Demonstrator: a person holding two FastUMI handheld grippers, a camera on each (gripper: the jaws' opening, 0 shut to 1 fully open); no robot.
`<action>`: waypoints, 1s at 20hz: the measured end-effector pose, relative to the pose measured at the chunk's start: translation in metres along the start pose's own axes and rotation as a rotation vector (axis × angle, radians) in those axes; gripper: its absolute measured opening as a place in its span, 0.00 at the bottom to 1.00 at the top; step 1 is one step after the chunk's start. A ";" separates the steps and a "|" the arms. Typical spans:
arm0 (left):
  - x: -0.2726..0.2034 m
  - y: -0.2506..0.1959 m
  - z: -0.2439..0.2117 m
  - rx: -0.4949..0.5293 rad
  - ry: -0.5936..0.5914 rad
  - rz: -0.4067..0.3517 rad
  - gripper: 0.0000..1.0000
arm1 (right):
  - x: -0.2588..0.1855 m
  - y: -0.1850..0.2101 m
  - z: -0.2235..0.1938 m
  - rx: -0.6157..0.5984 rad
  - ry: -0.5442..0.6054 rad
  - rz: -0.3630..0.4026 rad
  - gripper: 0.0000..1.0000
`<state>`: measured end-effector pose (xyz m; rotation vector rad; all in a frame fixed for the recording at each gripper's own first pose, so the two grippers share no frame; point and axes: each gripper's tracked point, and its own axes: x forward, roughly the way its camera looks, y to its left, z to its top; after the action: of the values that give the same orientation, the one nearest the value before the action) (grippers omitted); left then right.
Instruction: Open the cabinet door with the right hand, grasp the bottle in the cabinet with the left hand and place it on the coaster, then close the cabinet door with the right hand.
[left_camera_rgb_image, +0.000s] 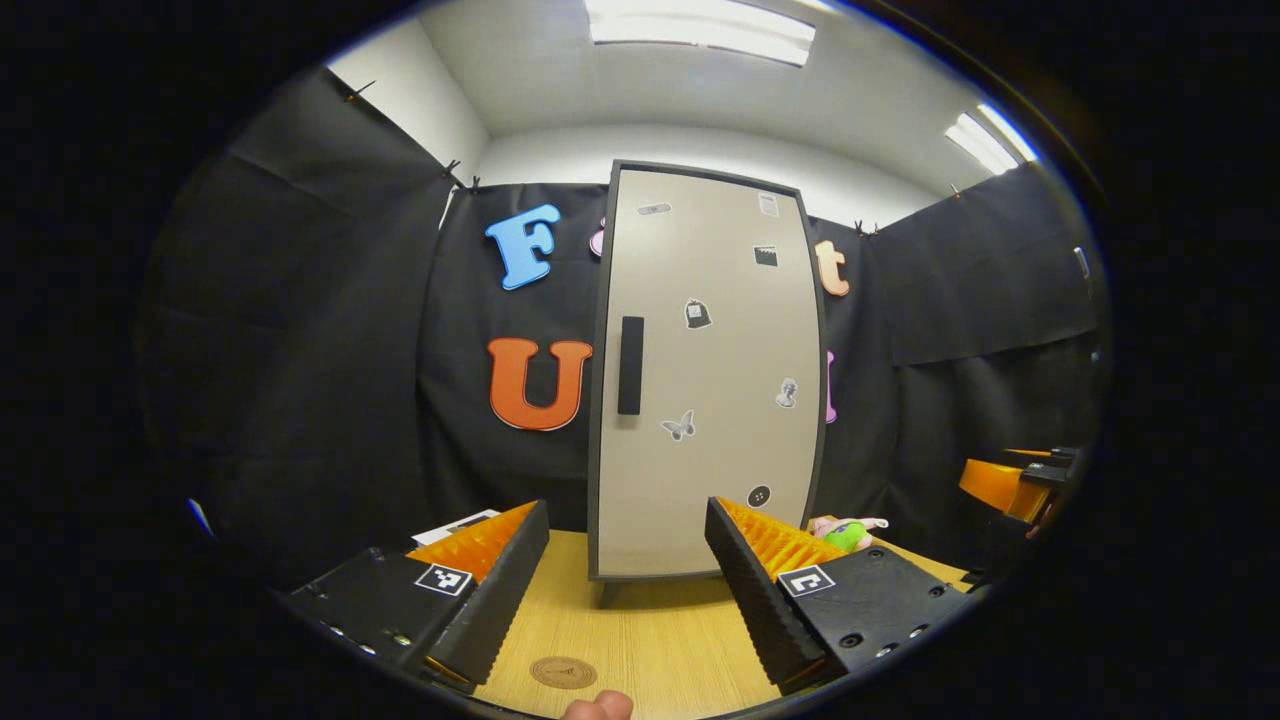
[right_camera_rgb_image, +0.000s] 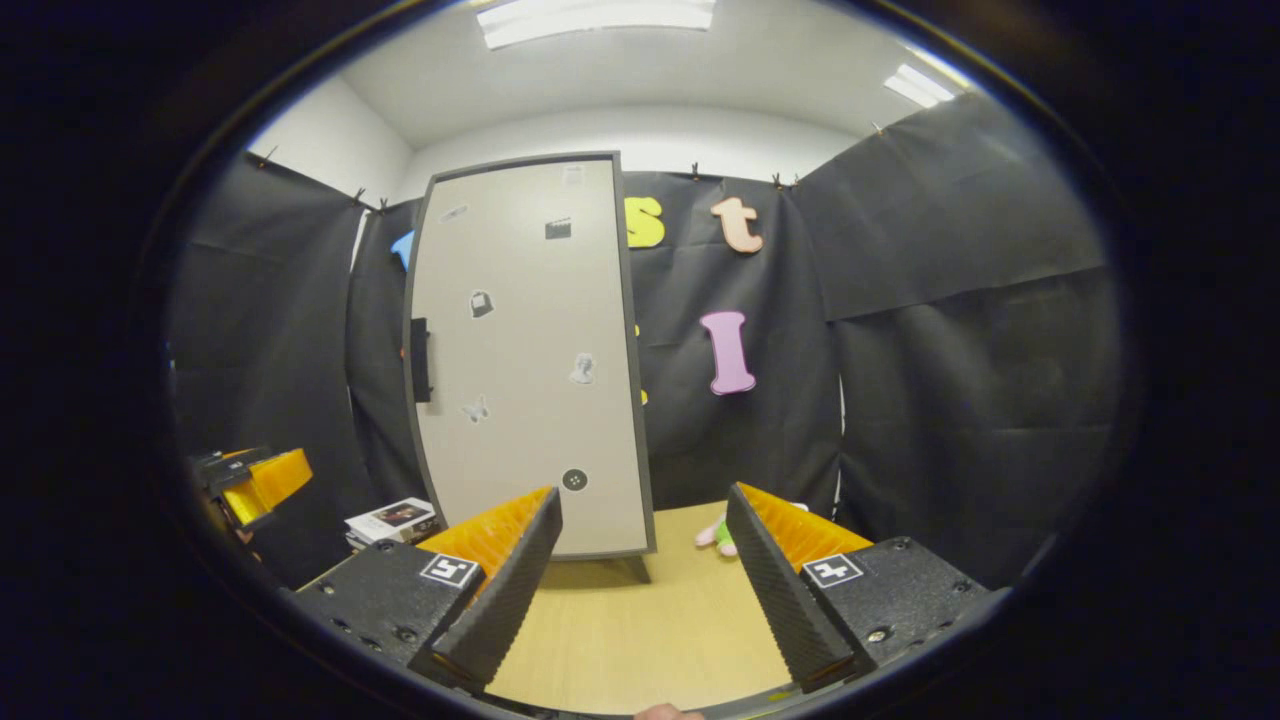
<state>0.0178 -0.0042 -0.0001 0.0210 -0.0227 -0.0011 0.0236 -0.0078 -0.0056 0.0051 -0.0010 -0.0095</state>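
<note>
Left gripper (left_camera_rgb_image: 625, 590) hovers low over the table (left_camera_rgb_image: 660, 640), fingers spread wide, nothing between them, aimed straight at the cabinet door (left_camera_rgb_image: 715, 370). Door is shut, so the bottle cannot be seen; whatever is inside stays hidden. Tall pale door in a dark frame, with a dark vertical handle (left_camera_rgb_image: 630, 365) near its left edge and small stickers scattered over the face. Cabinet stands on the wooden table near the back wall. A round brown coaster (left_camera_rgb_image: 563, 672) lies on the table close in front of the left gripper, between its fingers in the view and nearer the left one, well apart from the cabinet. A fingertip pokes in at the bottom edge of the left gripper view, just right of the coaster. A small pink and green toy (left_camera_rgb_image: 848, 533) lies on the table right of the cabinet base. Right gripper (right_camera_rgb_image: 645, 590) is also spread wide and holds nothing, over the table, pointing toward the cabinet's right side, clear of the door and not on the handle. In the right gripper view a stack of booklets (right_camera_rgb_image: 392, 520) sits left of the cabinet, and the other gripper shows at the far left edge.
</note>
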 end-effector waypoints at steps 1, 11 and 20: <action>0.000 0.000 0.001 -0.001 0.000 -0.001 0.95 | 0.001 -0.001 0.000 0.003 -0.001 0.002 1.00; -0.003 -0.002 -0.001 0.005 0.009 -0.013 0.95 | 0.014 0.020 0.004 -0.012 0.018 0.081 1.00; -0.019 -0.003 -0.006 0.011 0.028 -0.018 0.95 | 0.100 0.111 0.028 -0.058 0.033 0.295 1.00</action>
<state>-0.0012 -0.0072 -0.0064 0.0326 0.0056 -0.0183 0.1242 0.1020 0.0229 -0.0525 0.0312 0.2853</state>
